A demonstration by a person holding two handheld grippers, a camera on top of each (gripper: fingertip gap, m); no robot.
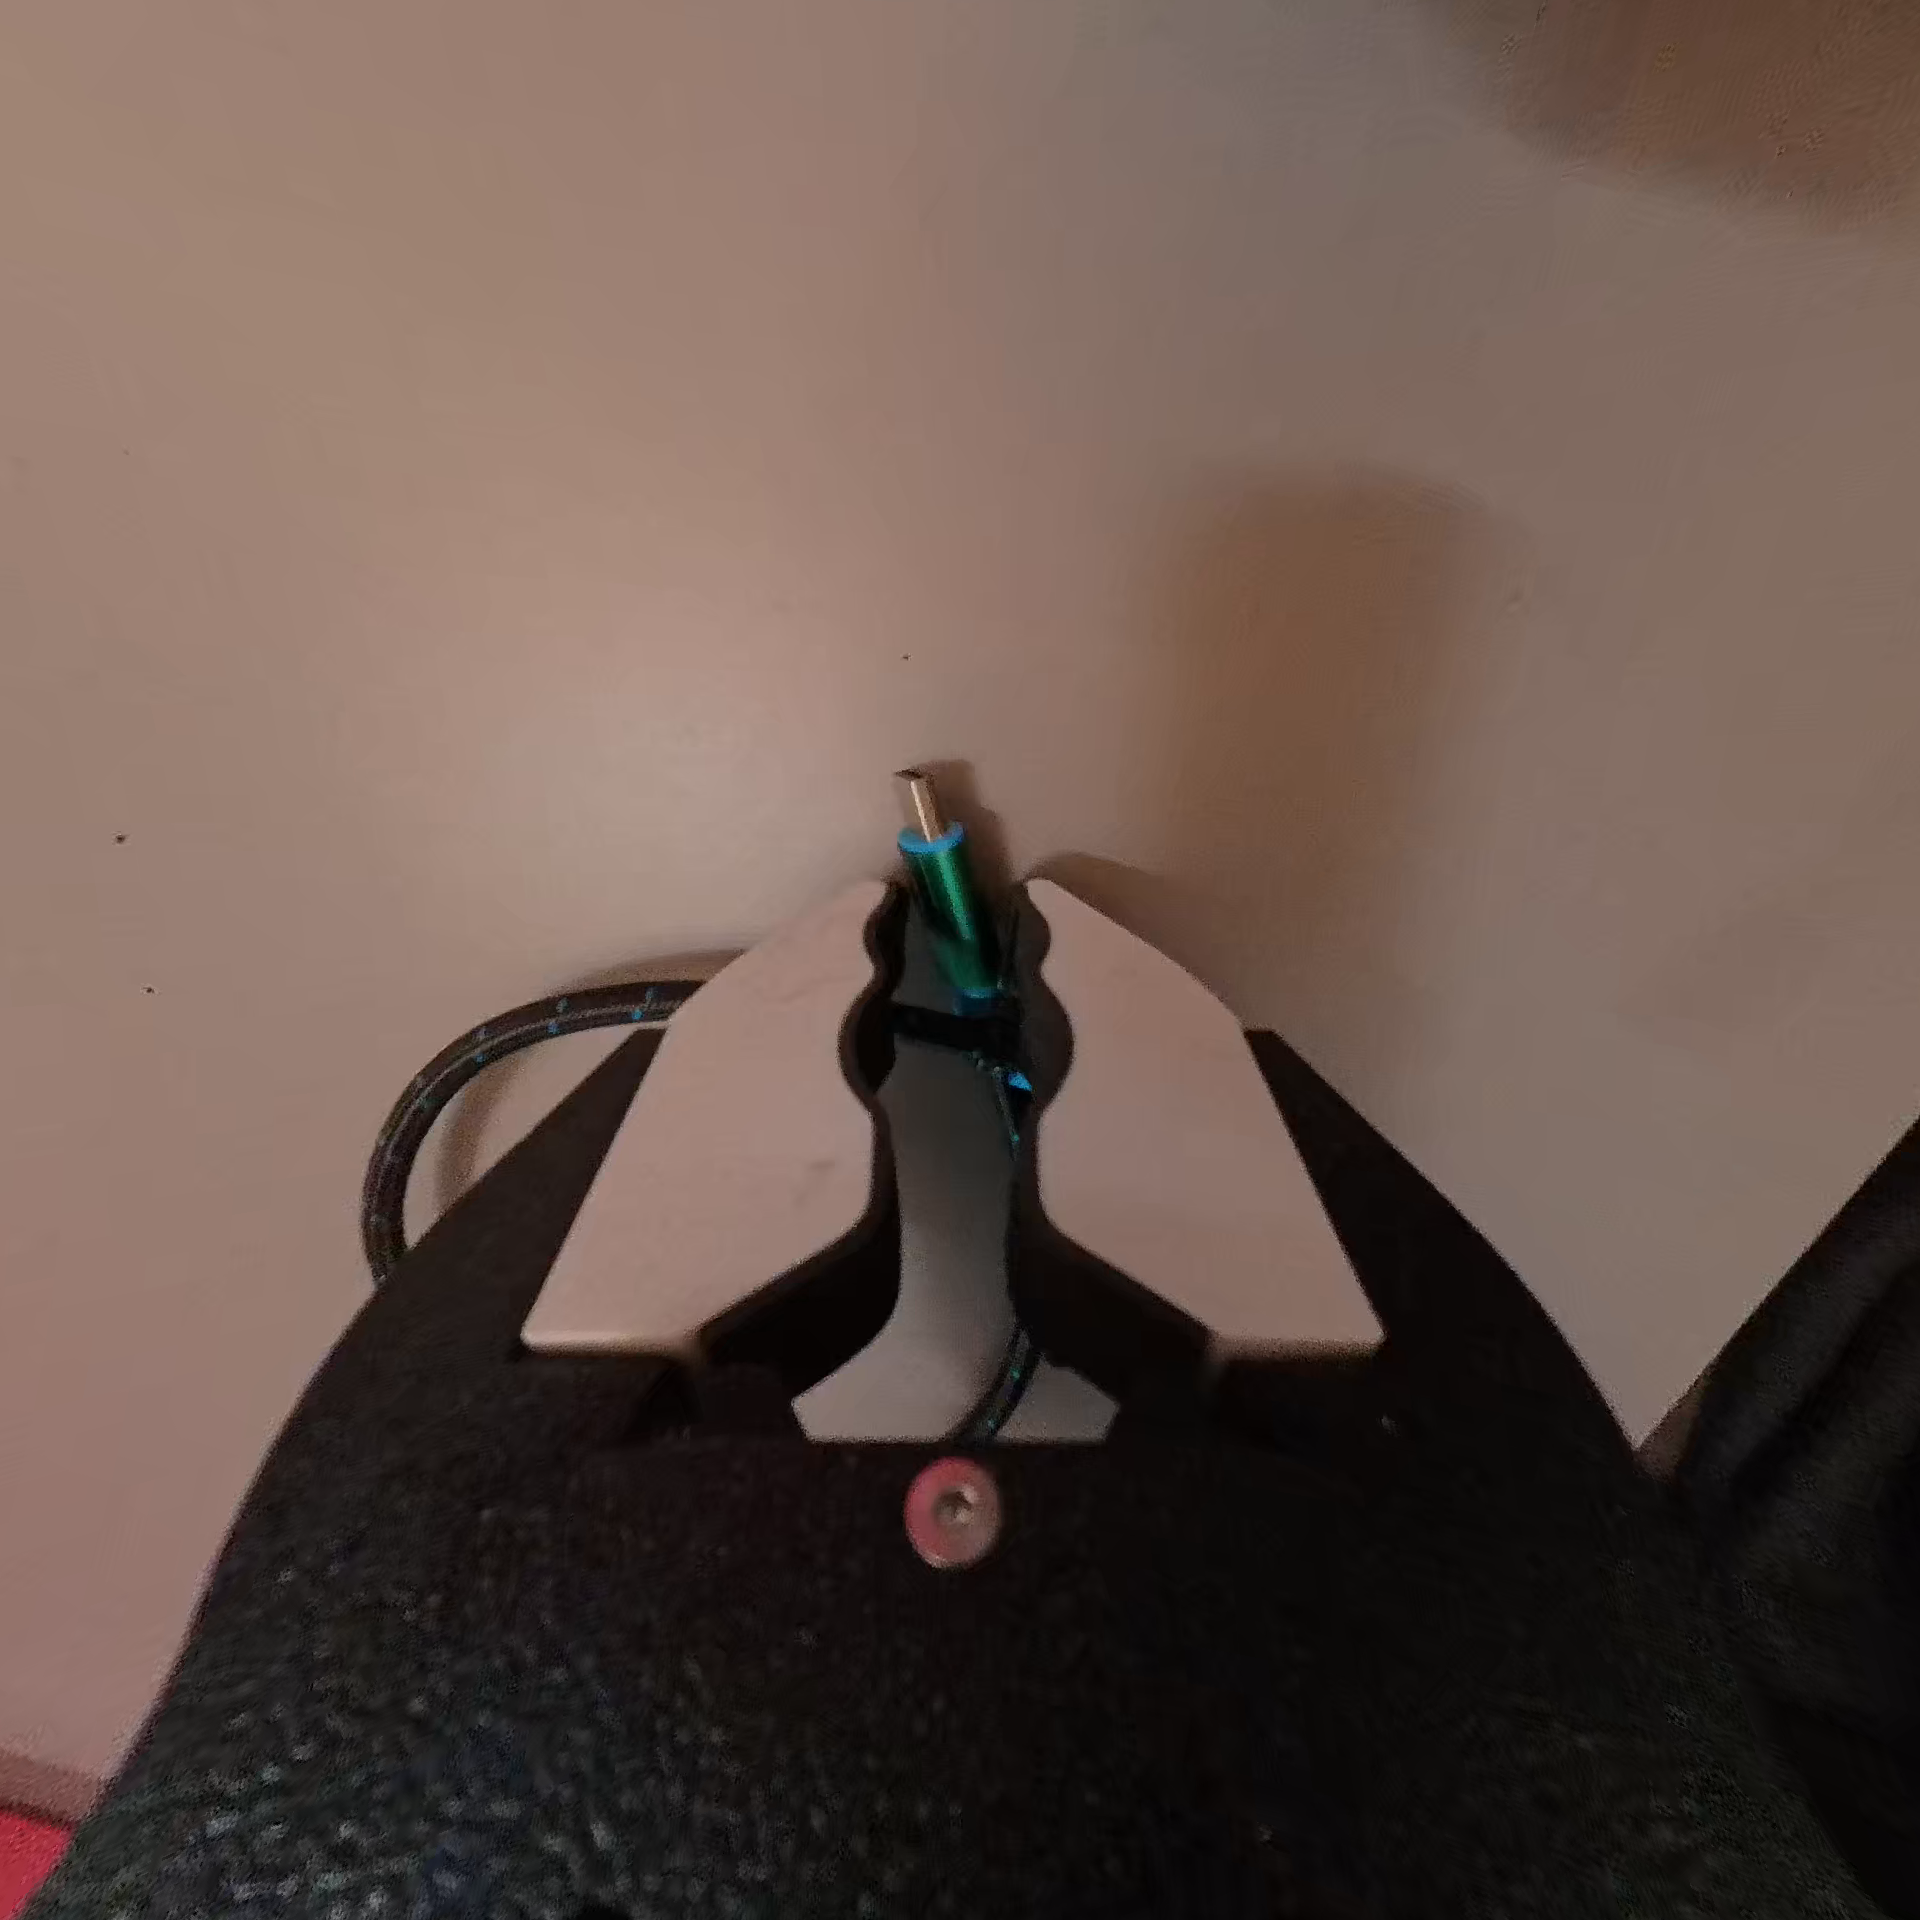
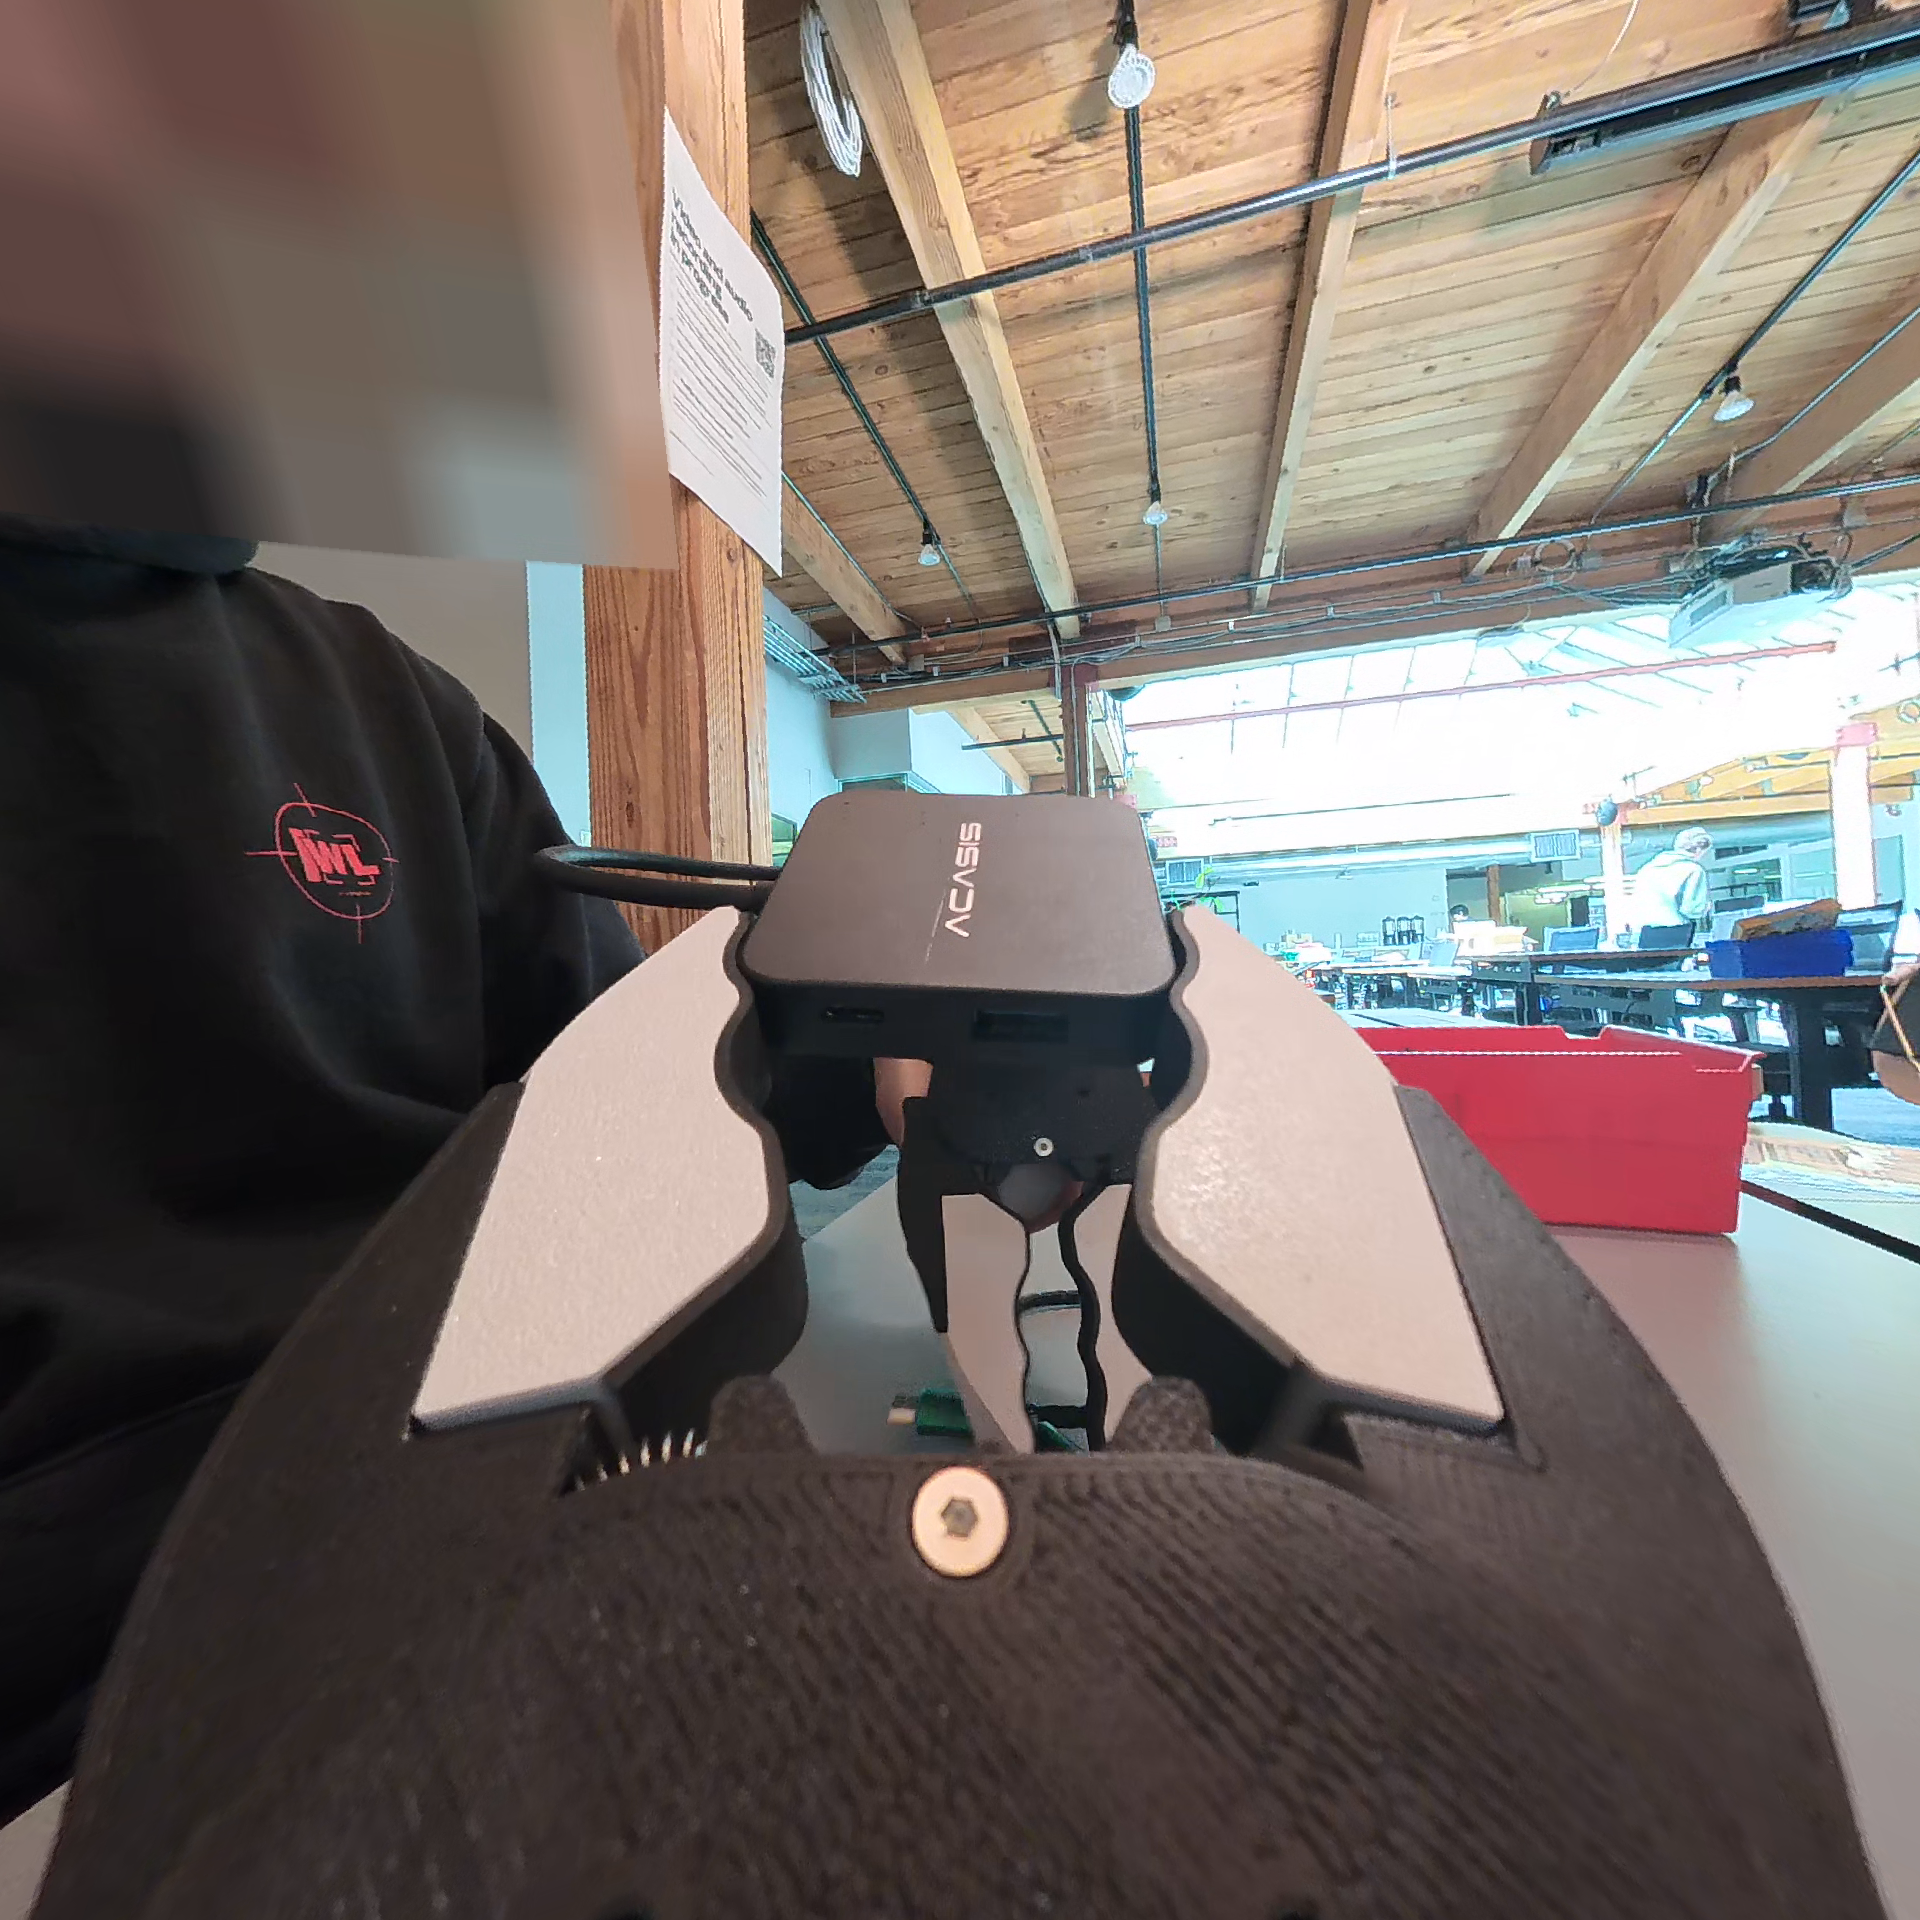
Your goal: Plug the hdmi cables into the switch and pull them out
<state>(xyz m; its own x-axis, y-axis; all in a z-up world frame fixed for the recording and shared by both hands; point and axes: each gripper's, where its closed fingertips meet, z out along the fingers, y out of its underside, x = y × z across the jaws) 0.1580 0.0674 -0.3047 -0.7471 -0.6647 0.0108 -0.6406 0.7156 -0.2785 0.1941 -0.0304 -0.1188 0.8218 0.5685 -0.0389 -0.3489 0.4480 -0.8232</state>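
In the left wrist view my left gripper [image 1: 956, 894] is shut on the green metal plug [image 1: 943, 914] of an HDMI cable. The plug's gold tip points at the pale table [image 1: 623, 520]. Its black braided cable [image 1: 468, 1049] loops out to the left. In the right wrist view my right gripper [image 2: 961, 935] is shut on the dark grey switch [image 2: 956, 904] and holds it up in the air with two ports facing me. The left gripper [image 2: 1039, 1403] also shows below the switch, with the green plug [image 2: 930, 1413] at its tip above the table. The plug and the switch are apart.
The switch's own black cable [image 2: 644, 868] runs off to the left. A person in a black hoodie [image 2: 260, 987] sits close on the left. A red bin [image 2: 1558, 1122] stands on the table [image 2: 1766, 1351] at the right. A wooden post [image 2: 675, 727] rises behind.
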